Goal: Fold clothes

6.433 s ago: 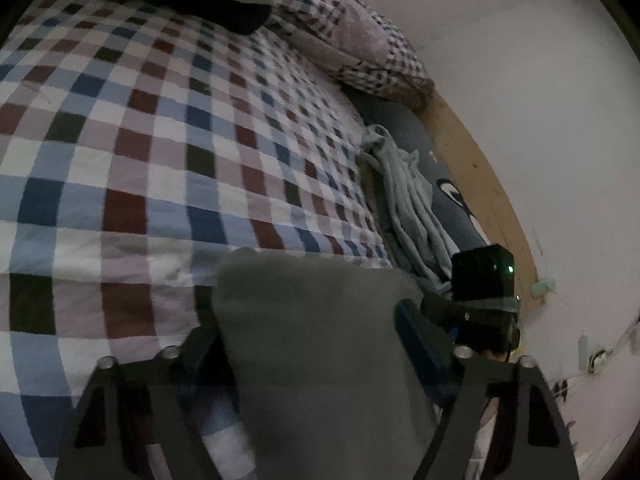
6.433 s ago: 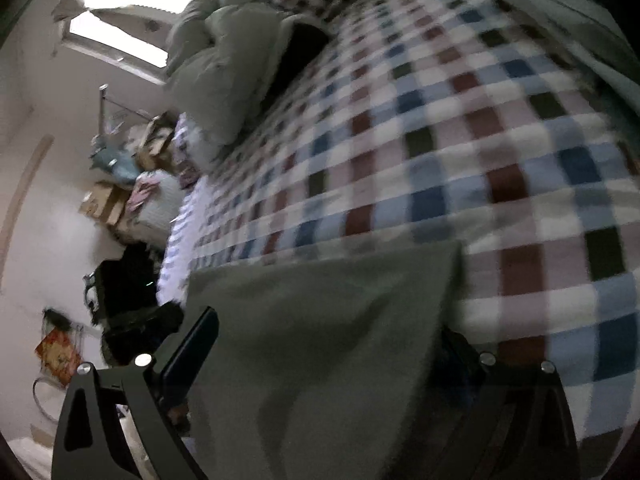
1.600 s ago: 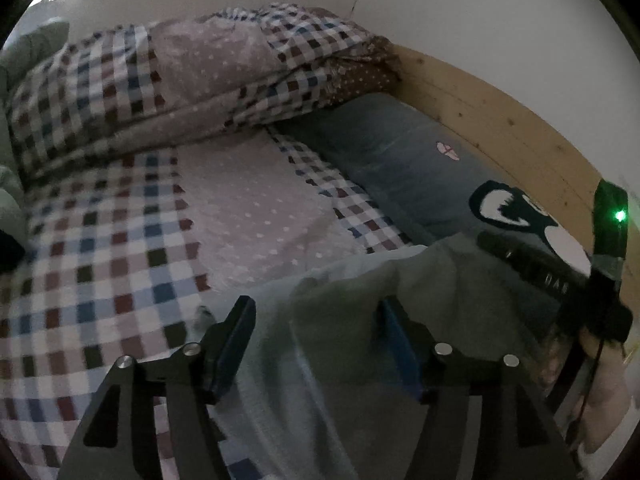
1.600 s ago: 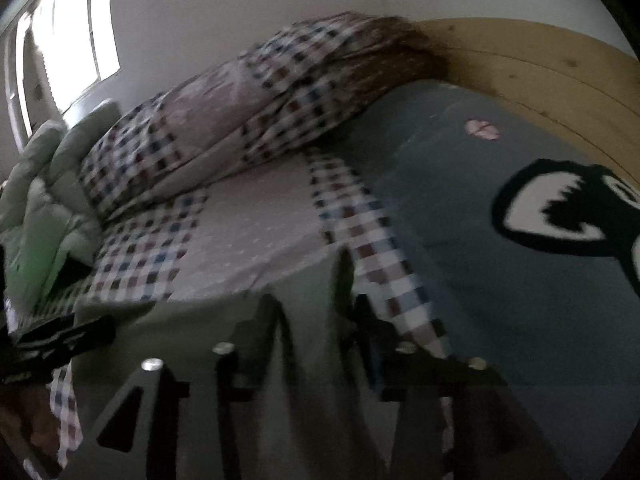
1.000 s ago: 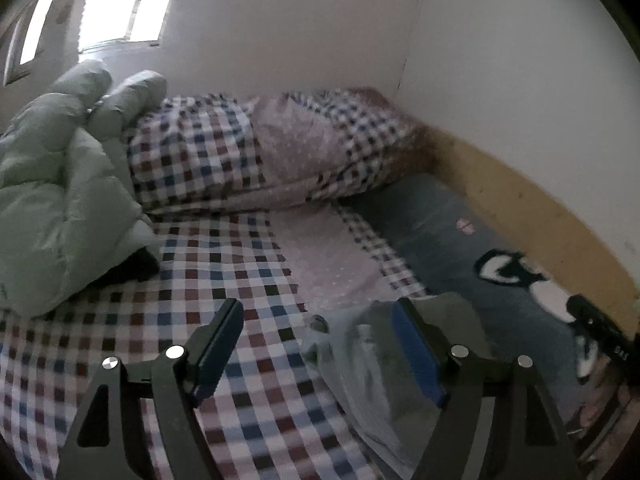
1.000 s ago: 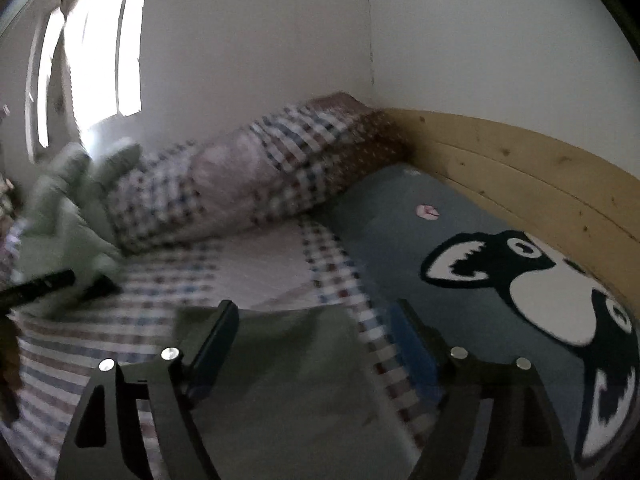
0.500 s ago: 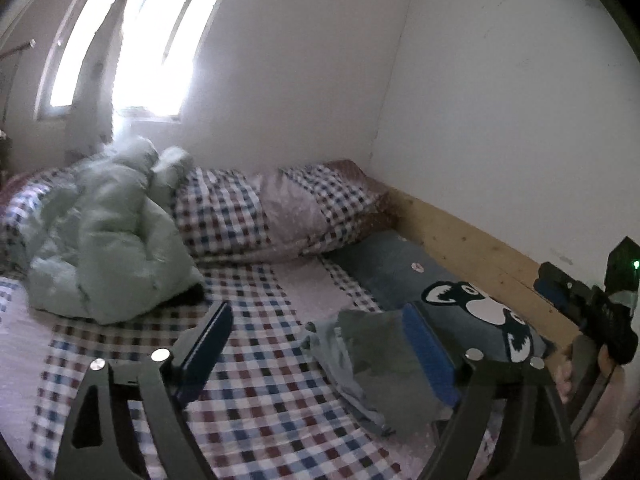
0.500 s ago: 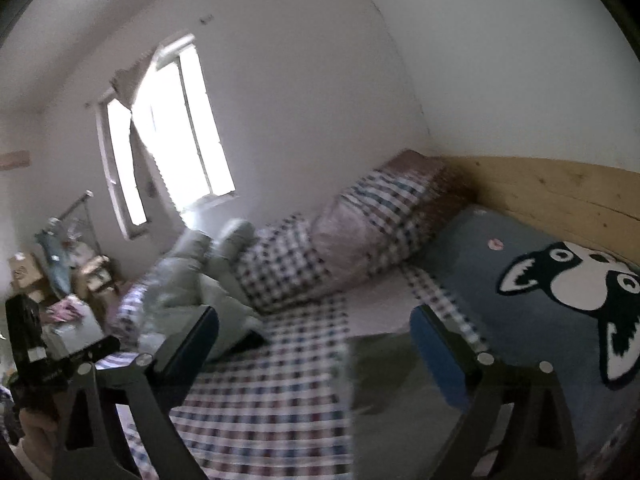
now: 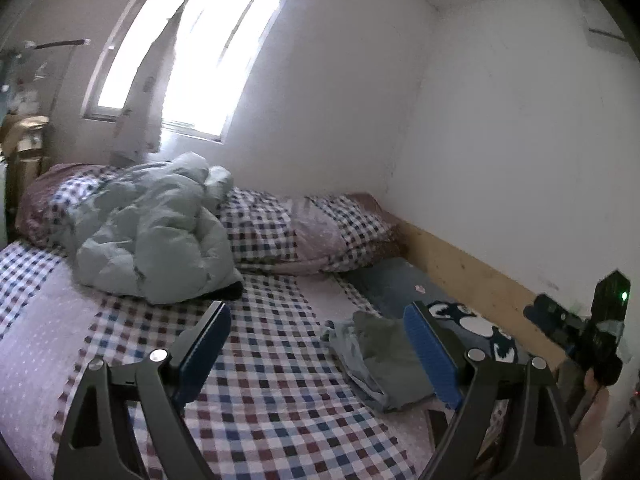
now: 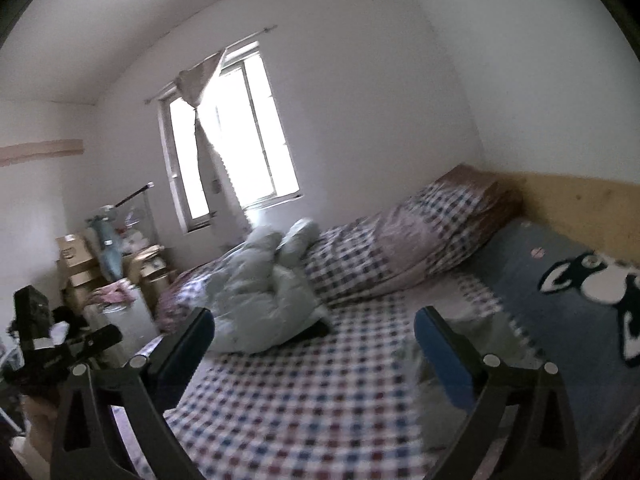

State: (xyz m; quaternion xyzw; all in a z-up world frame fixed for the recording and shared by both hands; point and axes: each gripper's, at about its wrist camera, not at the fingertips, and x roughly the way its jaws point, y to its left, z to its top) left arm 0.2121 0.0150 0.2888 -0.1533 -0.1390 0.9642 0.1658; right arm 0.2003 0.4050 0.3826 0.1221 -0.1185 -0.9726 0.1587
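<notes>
A folded grey-green garment (image 9: 382, 354) lies on top of a pale blue folded one (image 9: 352, 364) on the checked bedsheet (image 9: 280, 380), near the bed's right side. The stack also shows blurred in the right wrist view (image 10: 480, 344). My left gripper (image 9: 316, 328) is open and empty, held well above and back from the bed. My right gripper (image 10: 314, 330) is open and empty, also raised away from the bed. The right gripper's body shows at the left view's right edge (image 9: 580, 332).
A pale green puffy jacket (image 9: 156, 232) lies heaped at the bed's head beside a rolled checked quilt (image 9: 300, 232). A blue blanket with a cartoon dog (image 10: 580, 292) runs along the wooden wall board (image 9: 472, 276). Boxes and clutter (image 10: 100, 272) stand beyond the bed under the window.
Both grippers let go of the grey-green garment on the pale blue one, opened, and pulled up and back from the bed; the view widened to the whole room.
</notes>
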